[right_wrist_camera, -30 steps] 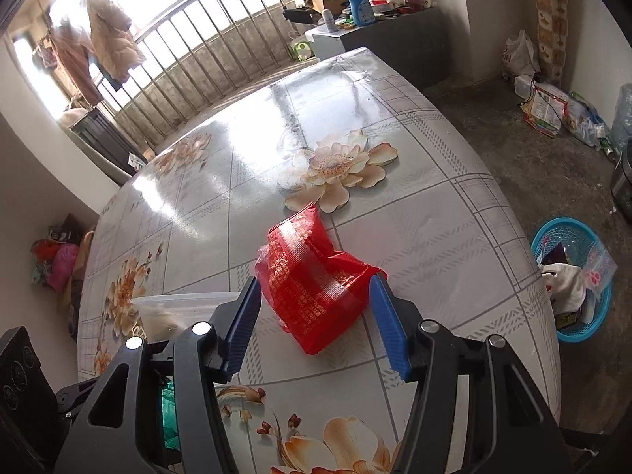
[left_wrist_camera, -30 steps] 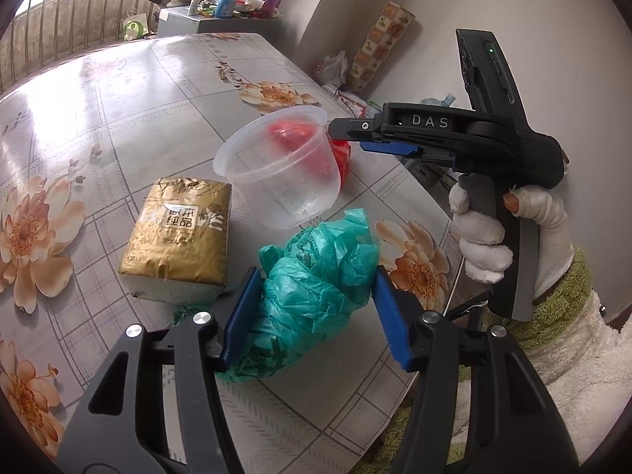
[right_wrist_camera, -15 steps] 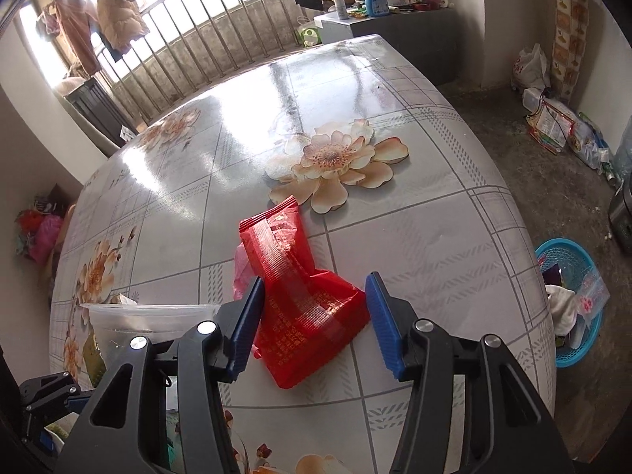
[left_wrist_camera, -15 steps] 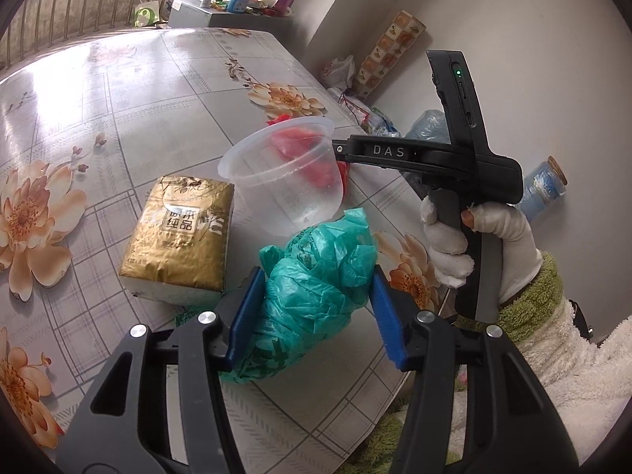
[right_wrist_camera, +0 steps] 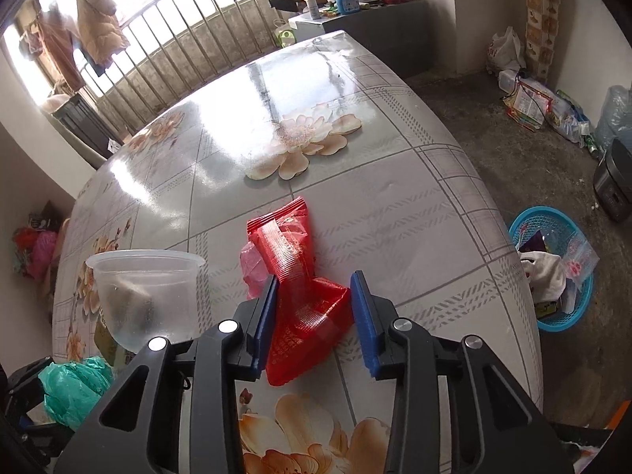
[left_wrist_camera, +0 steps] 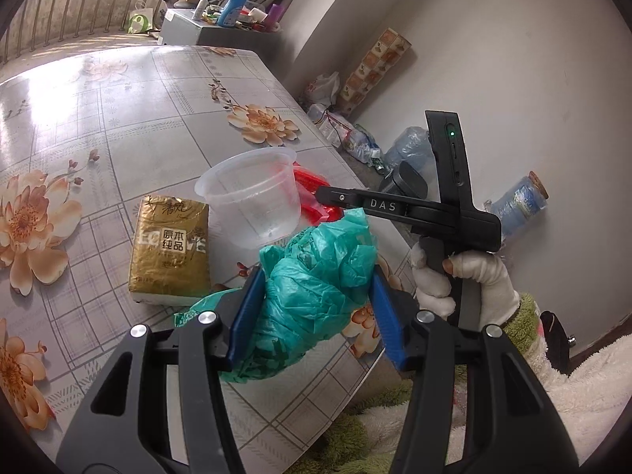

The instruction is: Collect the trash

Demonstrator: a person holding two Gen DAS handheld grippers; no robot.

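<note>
A crumpled green bag (left_wrist_camera: pixel 320 296) is clamped in the left gripper (left_wrist_camera: pixel 316 312). The right gripper (right_wrist_camera: pixel 314 316), jaws apart, straddles a red wrapper (right_wrist_camera: pixel 300 288) beside the clear tub (right_wrist_camera: pixel 146 292). The wrapper is judged light, crinkly and slippery, best pinched across its bunched middle.

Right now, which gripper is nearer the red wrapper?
Right. The right gripper straddles the red wrapper, fingers either side; the left gripper sits farther back, clamped on the green bag.

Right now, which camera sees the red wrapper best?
The right wrist view. The red wrapper lies in full sight on the table, between the open fingers of the right gripper. In the left wrist view only a bit of it peeks out behind the clear plastic cup.
</note>
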